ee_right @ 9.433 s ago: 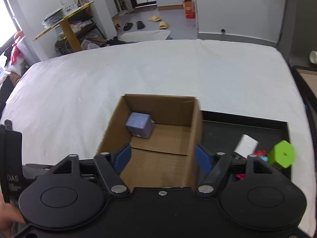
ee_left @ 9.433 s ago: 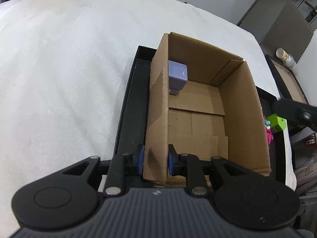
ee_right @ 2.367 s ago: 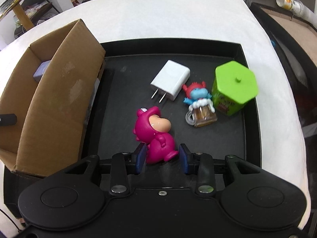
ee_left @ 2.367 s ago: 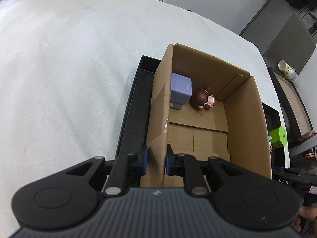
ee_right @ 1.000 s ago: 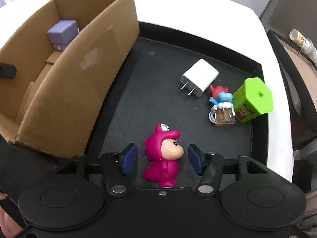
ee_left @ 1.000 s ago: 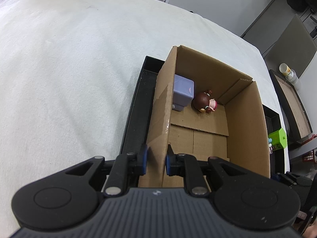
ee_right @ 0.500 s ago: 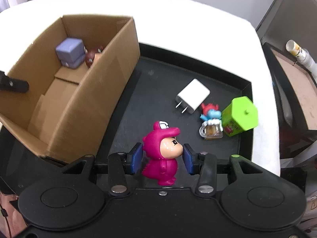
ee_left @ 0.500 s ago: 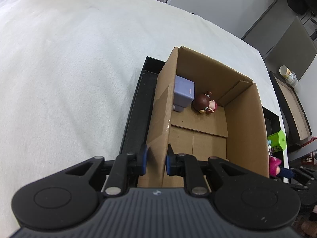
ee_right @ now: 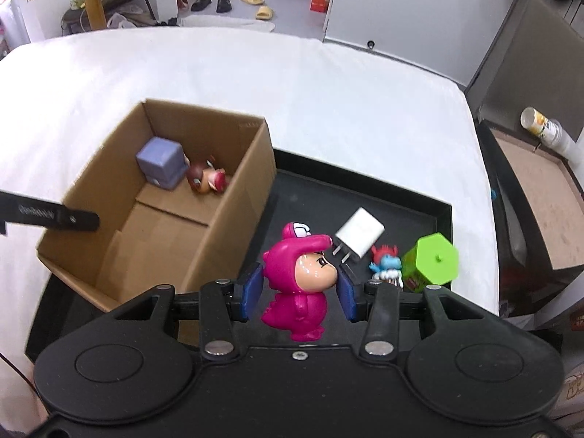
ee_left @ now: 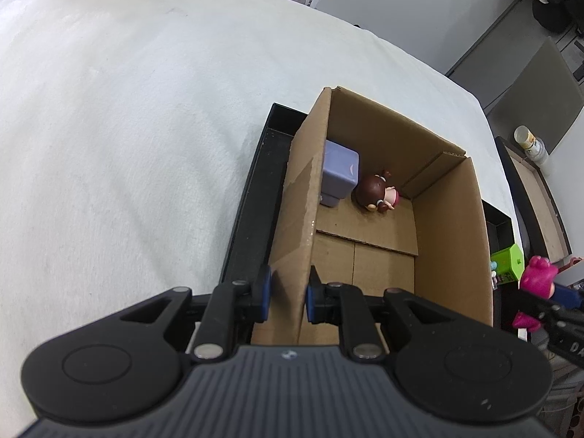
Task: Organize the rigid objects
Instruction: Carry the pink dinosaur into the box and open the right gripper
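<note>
The open brown cardboard box (ee_right: 157, 219) sits at the left end of the black tray (ee_right: 430, 211), its near wall clamped by the left gripper (ee_left: 286, 294). The right gripper (ee_right: 299, 290), open a second ago, now pinches the magenta dinosaur-suit figurine (ee_right: 297, 288), lifted just right of the box; the near floor inside looks free.

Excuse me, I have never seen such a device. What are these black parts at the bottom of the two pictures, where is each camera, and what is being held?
Each black part is a hand-held claw with two blue-padded fingers; a person holds one in each hand, with a camera looking along the fingers. In the left picture, the left claw pinches a wall of the cardboard box. In the right picture, the right claw grips a pink figurine. The box holds a purple cube and a brown-haired doll. On the black tray lie a white charger, a small blue toy and a green container.
</note>
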